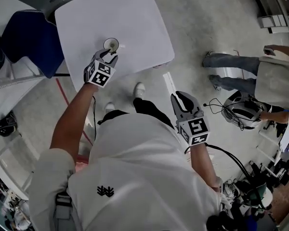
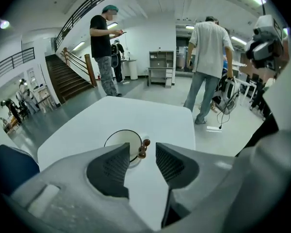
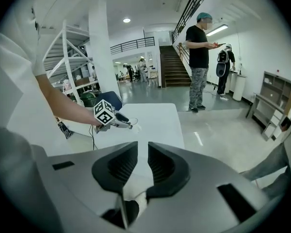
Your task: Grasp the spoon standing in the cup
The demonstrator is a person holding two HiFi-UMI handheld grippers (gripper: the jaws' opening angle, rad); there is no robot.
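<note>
White cup (image 1: 111,44) sits on the white tabletop (image 1: 130,18). A brown-handled spoon (image 2: 144,147) stands in the cup, leaning on its rim. Left tongs (image 2: 142,150) are right at the cup, jaws apart, spoon handle between the tips, untouched. Right tongs (image 3: 142,152) are well away from the cup, a narrow gap between the jaws, nothing in them.

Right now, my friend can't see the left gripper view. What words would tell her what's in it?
The left hand-held gripper has its jaws open, and the brown tip of a spoon shows in the gap between them, not gripped. The spoon stands in a white cup on a white table. People stand on the floor beyond.
</note>
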